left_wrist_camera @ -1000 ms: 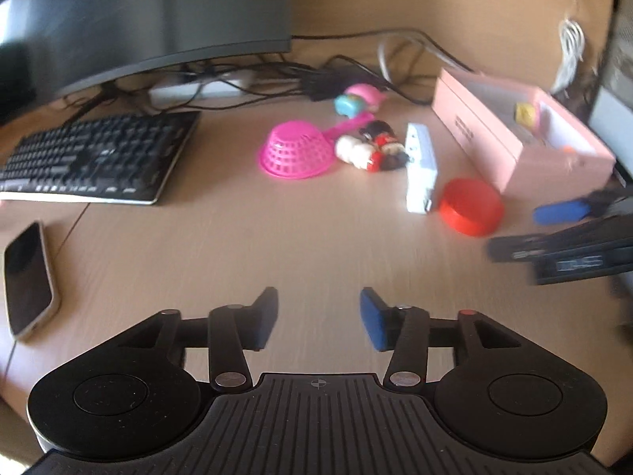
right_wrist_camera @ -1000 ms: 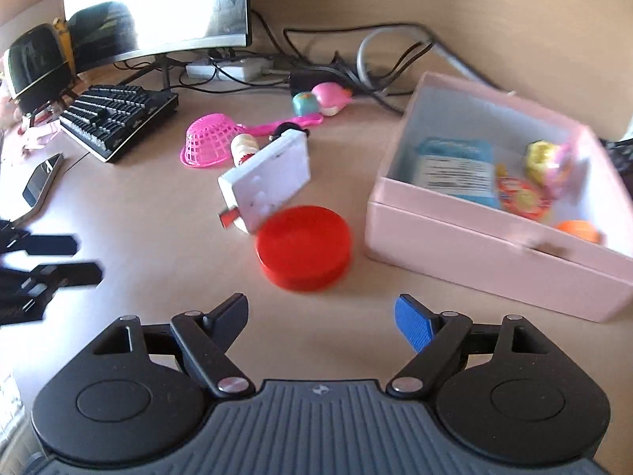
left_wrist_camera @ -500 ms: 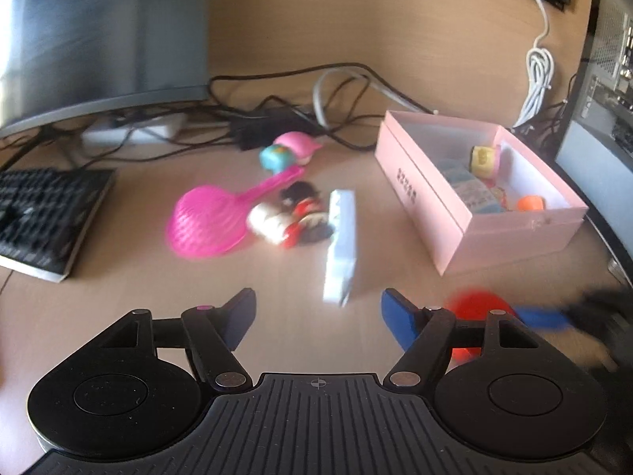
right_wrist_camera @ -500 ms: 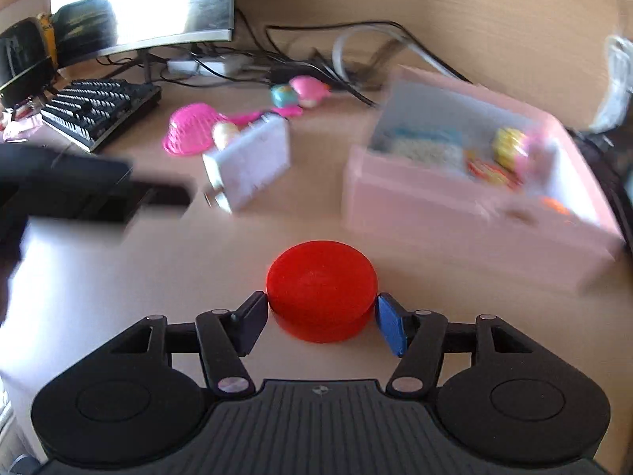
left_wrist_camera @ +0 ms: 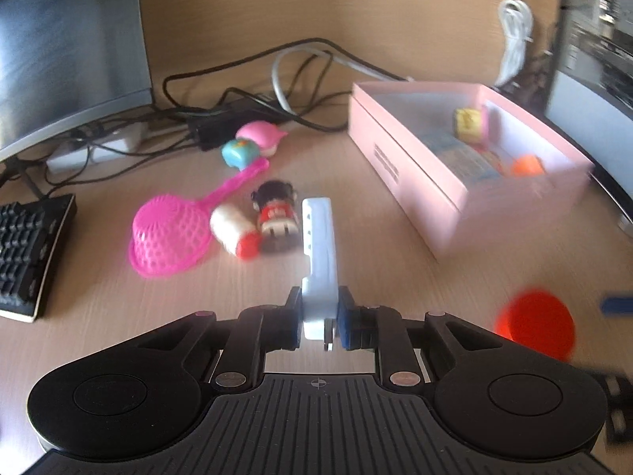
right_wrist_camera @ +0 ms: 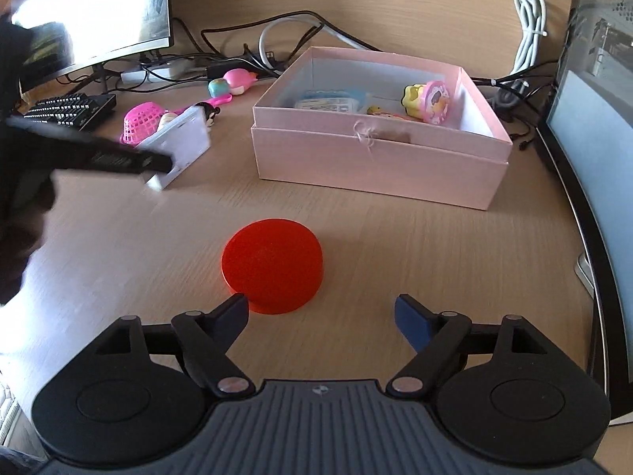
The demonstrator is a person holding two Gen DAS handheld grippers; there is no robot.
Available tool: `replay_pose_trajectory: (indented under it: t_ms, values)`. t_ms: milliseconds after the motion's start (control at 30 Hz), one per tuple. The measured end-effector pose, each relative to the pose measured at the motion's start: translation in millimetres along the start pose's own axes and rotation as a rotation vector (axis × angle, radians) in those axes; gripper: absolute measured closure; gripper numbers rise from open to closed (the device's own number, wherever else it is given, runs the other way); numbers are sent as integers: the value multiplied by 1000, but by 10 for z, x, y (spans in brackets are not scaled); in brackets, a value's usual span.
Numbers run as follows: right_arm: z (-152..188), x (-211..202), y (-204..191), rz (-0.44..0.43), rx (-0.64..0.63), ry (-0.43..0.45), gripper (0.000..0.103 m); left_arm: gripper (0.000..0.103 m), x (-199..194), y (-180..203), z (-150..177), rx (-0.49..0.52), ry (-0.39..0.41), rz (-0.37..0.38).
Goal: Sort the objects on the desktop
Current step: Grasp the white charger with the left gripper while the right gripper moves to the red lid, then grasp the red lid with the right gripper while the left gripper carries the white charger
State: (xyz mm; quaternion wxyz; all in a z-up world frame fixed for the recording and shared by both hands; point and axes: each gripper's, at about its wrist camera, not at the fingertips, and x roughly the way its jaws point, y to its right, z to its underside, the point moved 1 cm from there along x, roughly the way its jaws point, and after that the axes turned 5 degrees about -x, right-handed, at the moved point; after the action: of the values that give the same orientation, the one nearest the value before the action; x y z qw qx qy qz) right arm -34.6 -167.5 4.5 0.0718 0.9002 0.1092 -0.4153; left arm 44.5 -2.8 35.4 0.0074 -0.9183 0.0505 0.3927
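The left gripper (left_wrist_camera: 319,322) is clamped on the near end of the white power strip (left_wrist_camera: 319,253), its jaws having just closed. The right gripper (right_wrist_camera: 321,312) is spread, the red lid (right_wrist_camera: 272,264) just ahead, ungrasped. Beyond, pink strainer (left_wrist_camera: 170,233), doll (left_wrist_camera: 275,213) and small toys remain unsorted; the pink box (right_wrist_camera: 379,166) is partly filled.

a curved monitor (right_wrist_camera: 99,12) stands at the back left of the wooden tabletop (right_wrist_camera: 395,245), its screen washed out by glare. a black keyboard (right_wrist_camera: 71,109) lies in front of it, near the left edge. behind them a white power strip (right_wrist_camera: 152,73) sits in a tangle of black cables (left_wrist_camera: 253,91) with one grey cable (right_wrist_camera: 277,29) looping through. a coiled white cord (right_wrist_camera: 528,27) hangs against the wall at the back right. along the right edge stands a computer case (right_wrist_camera: 593,91).
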Motion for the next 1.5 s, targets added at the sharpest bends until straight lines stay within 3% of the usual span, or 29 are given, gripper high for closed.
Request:
replay_pose_trajectory:
  t_ms: [100, 167, 233, 333, 400, 467, 533, 633, 700, 833, 967, 1133, 1267, 1300, 1333, 1500]
  values:
    - [-21, 13, -54, -10, -14, 1, 20, 78, -210, -76, 211, 17, -29, 39]
    - [-33, 13, -99, -20, -27, 4, 18, 75, -351, -166, 370, 32, -41, 26]
    - [-34, 17, -143, -30, -38, 4, 18, 54, -435, -262, 484, 47, -42, -37]
    - [-14, 34, -194, -42, -54, -7, 18, 49, -488, -475, 539, 21, -34, -173]
    - [7, 41, -227, -45, -62, -17, 18, 46, -516, -640, 538, -43, -33, -220]
    - [28, 43, -240, -46, -72, -18, 15, 39, -566, -740, 524, -101, -23, -192]
    - [51, 28, -245, -42, -83, -17, 14, 18, -618, -745, 523, -140, -14, -122]
    - [71, 13, -205, -35, -83, -16, 14, 6, -641, -552, 530, -175, 3, -17]
    - [86, 4, -174, -28, -74, -16, 14, 5, -593, -363, 510, -204, 30, 31]
    - [122, -52, -133, -4, -74, -5, 14, 3, -354, -130, 379, -326, 27, -70]
    - [179, -150, -129, 27, -104, 15, 14, 2, -169, -49, 224, -426, 55, -98]
    - [262, -259, -107, 67, -145, 32, 14, 2, 69, 89, 89, -380, 76, -147]
    - [293, -275, -44, 83, -131, 24, 14, 2, 150, 172, 86, -279, 92, -209]
    - [297, -271, -27, 83, -124, 22, 14, 6, 139, 177, 101, -259, 93, -212]
    - [300, -264, -15, 79, -118, 19, 14, 18, 122, 183, 123, -241, 90, -208]
    - [238, -202, -53, 28, -112, 26, 14, 20, -25, 141, 258, -192, 57, -167]
